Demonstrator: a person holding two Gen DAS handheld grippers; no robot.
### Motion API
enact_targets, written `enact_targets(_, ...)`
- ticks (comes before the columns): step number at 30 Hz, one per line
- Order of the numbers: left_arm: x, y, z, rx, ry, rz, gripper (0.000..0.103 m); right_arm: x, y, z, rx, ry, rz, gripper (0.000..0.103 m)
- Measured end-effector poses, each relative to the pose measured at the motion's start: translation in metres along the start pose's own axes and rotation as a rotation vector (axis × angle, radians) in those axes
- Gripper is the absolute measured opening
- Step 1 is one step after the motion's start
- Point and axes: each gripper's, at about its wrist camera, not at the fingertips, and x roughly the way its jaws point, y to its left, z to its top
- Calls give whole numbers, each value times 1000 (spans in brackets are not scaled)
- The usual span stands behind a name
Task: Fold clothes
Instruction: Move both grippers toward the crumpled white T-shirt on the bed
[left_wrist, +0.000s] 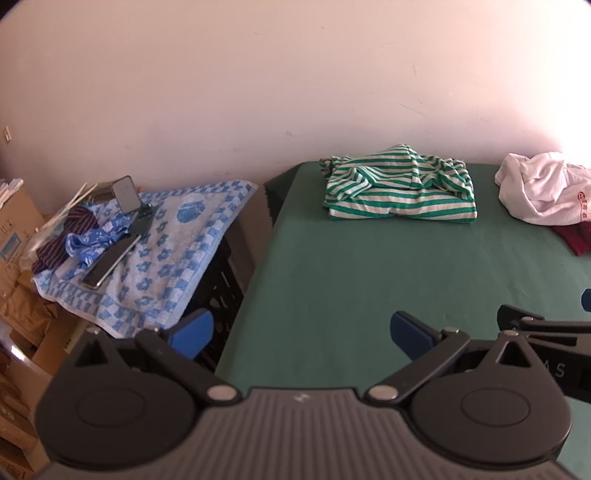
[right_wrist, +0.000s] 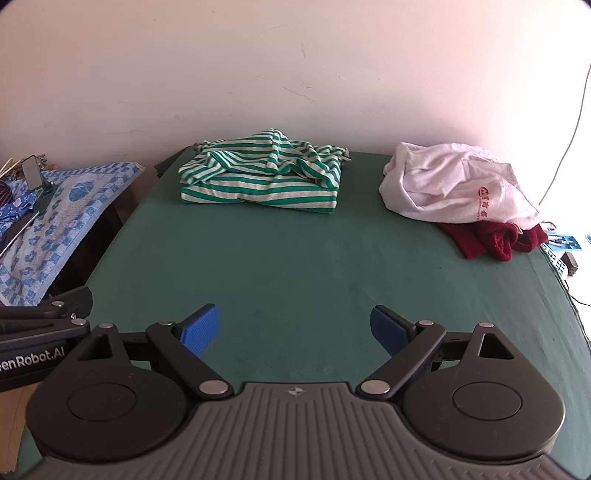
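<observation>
The left tongs (left_wrist: 302, 332), black with blue pads, stand wide apart and empty above the near edge of the table covered in dark green cloth (left_wrist: 369, 266). At the far side of the table, against the pale wall, lies a roughly folded green-and-white striped garment (left_wrist: 400, 188). To its right, well apart, sits a crumpled white garment with red print (left_wrist: 539, 192), lying over a dark red knitted piece (left_wrist: 572, 236). Part of the right tongs (left_wrist: 546, 328) shows at the right edge. Left of the table, a blue-and-white flowered towel (left_wrist: 173, 251) drapes a black crate (left_wrist: 225, 280), carrying a flat dark phone-like slab (left_wrist: 110, 262), a small grey box (left_wrist: 125, 194) and bunched blue patterned fabric (left_wrist: 92, 240). Cardboard boxes (left_wrist: 18, 229) stand further left.
</observation>
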Motion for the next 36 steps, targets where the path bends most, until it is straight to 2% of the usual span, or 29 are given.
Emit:
enact_targets(7, 3, -8, -5, 2, 15, -17, 102, -1, -9, -3, 9, -1, 14, 91)
enact_targets(13, 5, -15, -1, -11, 40, -55, 102, -3, -11, -2, 15, 14, -9, 91)
enact_targets(19, 8, -34, 3, -8, 52, -139, 102, 0, -40, -13, 36, 36, 0, 91)
enact_targets(22, 8, -52, 4, 23, 39, -171, 102, 7, -80, -21, 86, 45, 27, 89)
enact_targets(24, 10, -64, 7, 31, 41, -188, 102, 14, -121, -10, 110, 40, 7, 85)
enact_targets(27, 15, -84, 10, 10, 34, -239, 102, 24, -183, 7, 145, 33, -24, 78)
enact_targets(29, 19, -103, 16, 9, 36, -274, 102, 31, -224, 18, 169, 28, -44, 67)
enact_targets(33, 35, -157, 53, 148, 80, -379, 102, 44, -307, 40, 216, 19, -85, 53)
enact_targets(36, 37, -199, 91, 214, 39, -402, 102, 58, -364, 60, 250, 10, -100, 50)
